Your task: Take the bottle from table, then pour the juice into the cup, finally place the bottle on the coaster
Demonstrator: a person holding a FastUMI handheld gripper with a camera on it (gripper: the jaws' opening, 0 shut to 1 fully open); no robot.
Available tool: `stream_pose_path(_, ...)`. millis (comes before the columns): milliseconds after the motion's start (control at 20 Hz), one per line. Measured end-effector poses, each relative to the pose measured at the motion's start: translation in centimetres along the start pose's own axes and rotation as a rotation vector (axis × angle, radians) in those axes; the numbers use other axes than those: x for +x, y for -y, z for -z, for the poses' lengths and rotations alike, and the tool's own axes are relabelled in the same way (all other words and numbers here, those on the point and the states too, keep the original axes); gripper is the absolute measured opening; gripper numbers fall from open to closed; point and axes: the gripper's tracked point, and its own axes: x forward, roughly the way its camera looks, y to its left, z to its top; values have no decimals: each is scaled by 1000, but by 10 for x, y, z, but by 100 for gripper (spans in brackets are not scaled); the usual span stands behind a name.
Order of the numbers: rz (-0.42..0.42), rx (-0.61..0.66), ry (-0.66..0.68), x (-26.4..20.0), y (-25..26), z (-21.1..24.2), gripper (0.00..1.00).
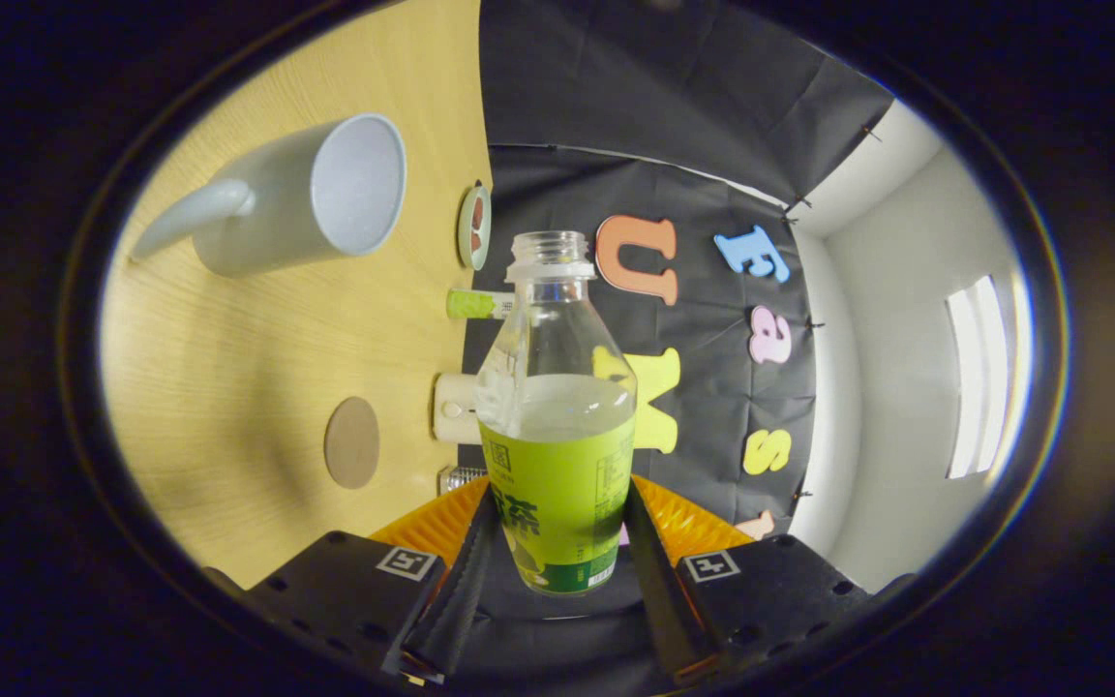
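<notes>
Landmark: bottle, everything placed off it.

Table: pale wood, and the view is rolled, so its surface stands off to one side of the bottle, not under it. I judge the pour is under way or about to start.

Cup: grey mug with a handle, beyond the bottle's neck and to the table side, mouth facing me. Well apart from the bottle mouth.

Bottle: held between my fingers, both pressing on the green-labelled lower body. Clear plastic, cap off, open mouth pointing away from me. Liquid fills roughly the lower half, so moderate weight, and it will slosh as I tip. Thin wall will probably flex; label gives better friction than bare plastic. Grip low on the label is good; I wouldn't squeeze harder with the mouth open.

Coaster: round brown disc on the table, beside the bottle's mid-body, nearer me than the cup.

Small items along the table's far edge, just behind the bottle: can't identify them.
</notes>
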Motion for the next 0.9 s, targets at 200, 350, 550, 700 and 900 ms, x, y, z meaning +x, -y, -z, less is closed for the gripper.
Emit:
stream_pose_path(200,7,-40,13,1,2,-5,78)
stream_pose_path(350,11,-64,20,4,3,-6,78)
stream_pose_path(550,12,-80,21,5,3,-5,78)
stream_pose_path(700,14,-93,22,6,4,-4,78)
stream_pose_path(900,23,-110,25,7,7,-5,78)
